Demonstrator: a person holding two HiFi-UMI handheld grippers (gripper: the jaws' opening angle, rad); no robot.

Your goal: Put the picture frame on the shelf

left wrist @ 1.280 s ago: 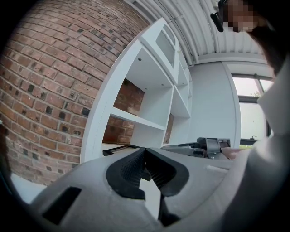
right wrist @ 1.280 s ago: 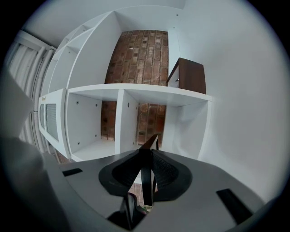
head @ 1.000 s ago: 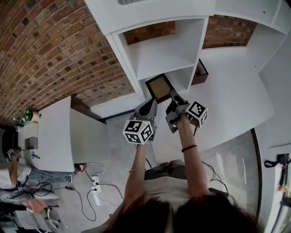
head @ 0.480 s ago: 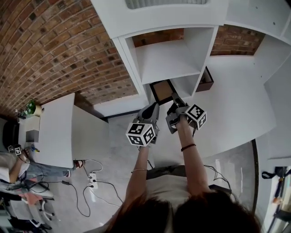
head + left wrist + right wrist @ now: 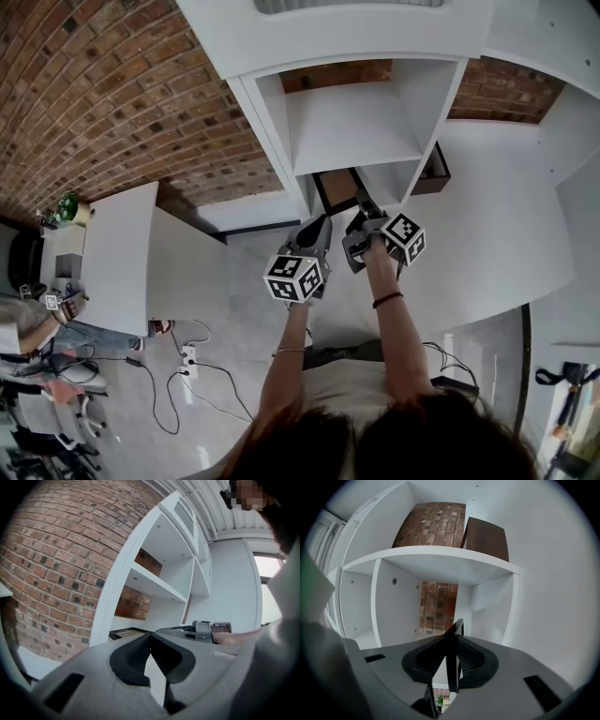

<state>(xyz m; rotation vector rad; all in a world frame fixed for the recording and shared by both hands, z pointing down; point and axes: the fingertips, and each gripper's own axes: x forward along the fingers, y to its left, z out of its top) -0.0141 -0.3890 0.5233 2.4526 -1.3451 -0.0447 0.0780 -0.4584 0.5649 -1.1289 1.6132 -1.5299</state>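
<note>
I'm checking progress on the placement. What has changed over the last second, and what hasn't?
The right gripper has carried the picture frame further into the compartment under the shelf board, which now hides more of it. The left gripper has moved along beside it. Unchanged: the right gripper stays shut on the frame's edge; the left stays shut and empty.

The left claw (image 5: pixel 150 638) fills the 6 o'clock edge, its pad tips pressed together with nothing between them. A brick wall (image 5: pixel 51 564) spans 9 o'clock, and the white shelf (image 5: pixel 154 585) rises through the centre. The dark-edged picture frame (image 5: pixel 125 631) lies level at 7 o'clock, with the right claw (image 5: pixel 183 630) at 4 o'clock.
</note>
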